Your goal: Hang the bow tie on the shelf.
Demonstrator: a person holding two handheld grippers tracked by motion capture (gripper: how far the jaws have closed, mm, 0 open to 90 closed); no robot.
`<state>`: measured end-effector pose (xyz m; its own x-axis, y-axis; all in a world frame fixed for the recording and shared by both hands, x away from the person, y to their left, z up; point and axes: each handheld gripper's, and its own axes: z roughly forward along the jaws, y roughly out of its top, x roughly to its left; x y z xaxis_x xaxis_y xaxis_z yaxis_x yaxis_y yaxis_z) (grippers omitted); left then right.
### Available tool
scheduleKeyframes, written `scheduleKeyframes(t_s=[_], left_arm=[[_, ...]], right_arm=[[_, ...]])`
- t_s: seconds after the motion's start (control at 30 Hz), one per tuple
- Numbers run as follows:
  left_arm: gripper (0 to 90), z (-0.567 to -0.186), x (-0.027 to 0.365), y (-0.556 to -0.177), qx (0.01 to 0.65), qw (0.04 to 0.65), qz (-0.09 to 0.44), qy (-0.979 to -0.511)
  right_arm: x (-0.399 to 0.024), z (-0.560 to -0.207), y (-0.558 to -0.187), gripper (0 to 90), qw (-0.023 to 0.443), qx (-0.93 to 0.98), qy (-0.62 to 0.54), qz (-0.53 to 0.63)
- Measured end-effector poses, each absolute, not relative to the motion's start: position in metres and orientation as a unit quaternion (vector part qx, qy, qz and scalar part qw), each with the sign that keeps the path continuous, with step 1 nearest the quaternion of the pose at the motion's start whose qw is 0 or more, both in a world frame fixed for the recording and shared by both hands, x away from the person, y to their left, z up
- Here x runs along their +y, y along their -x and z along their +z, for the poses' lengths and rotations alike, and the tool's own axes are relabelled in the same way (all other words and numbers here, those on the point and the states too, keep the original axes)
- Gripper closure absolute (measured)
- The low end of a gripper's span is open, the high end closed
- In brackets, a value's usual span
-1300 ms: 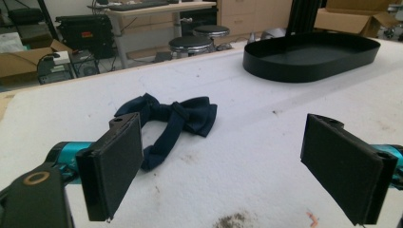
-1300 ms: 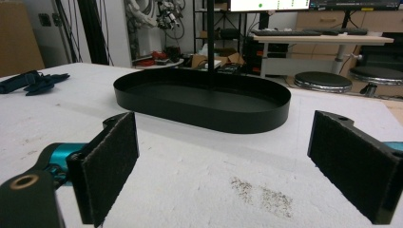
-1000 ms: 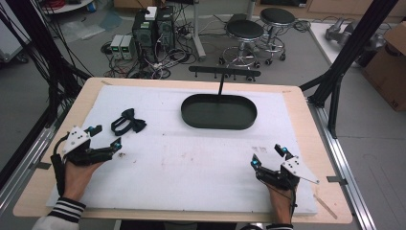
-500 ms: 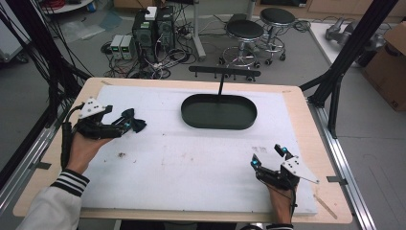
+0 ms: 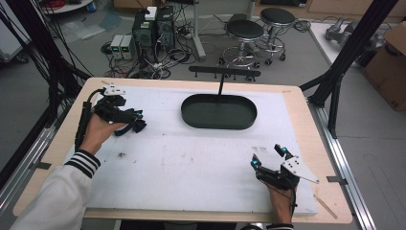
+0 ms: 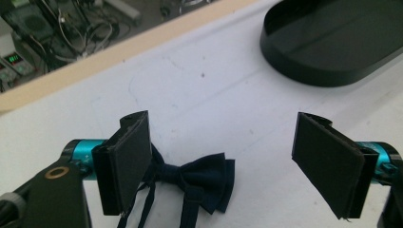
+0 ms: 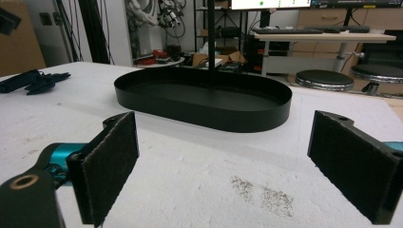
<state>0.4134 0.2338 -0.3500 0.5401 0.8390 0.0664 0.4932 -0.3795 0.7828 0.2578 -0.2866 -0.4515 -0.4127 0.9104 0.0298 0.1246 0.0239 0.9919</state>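
1. High view: the bow tie (image 5: 136,125), dark fabric, lies on the white padded mat (image 5: 191,163) at its far left, just left of the black oval tray (image 5: 219,112). Its long axis is hard to tell here, because the left gripper (image 5: 125,116) stands over it. The right gripper (image 5: 269,157) rests at the near right, well apart from the tie, with its jaws spread wide and nothing between them.

2. Left gripper view: the tie is soft, navy and pleated, with a pinched centre knot. Its long axis runs across the picture from one jaw towards the other, and thin straps trail from the knot towards the camera. The jaws have just been closing a little, yet stand wide. The tie lies between them beside the left pad (image 6: 126,159), and the pads do not press on it.

3. Right gripper view: the flat, felt-like pads (image 7: 111,164) stand wide apart and hold nothing. The smooth, low-walled tray lies ahead, and the tie sits far left on the mat.
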Motion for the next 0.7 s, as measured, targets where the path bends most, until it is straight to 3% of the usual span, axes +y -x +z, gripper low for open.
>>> scheduleKeyframes(t_s=[0.1, 0.7], left_arm=[[25.3, -0.359, 0.234, -0.424, 0.433, 0.355, 0.214, -0.8], [27.5, -0.382, 0.222, -0.441, 0.438, 0.288, 0.178, -0.833]], right_arm=[[-0.287, -0.451, -0.258, 8.9, 0.348, 0.624, -0.415, 0.563], [-0.287, -0.452, -0.258, 8.9, 0.351, 0.626, -0.413, 0.561]])
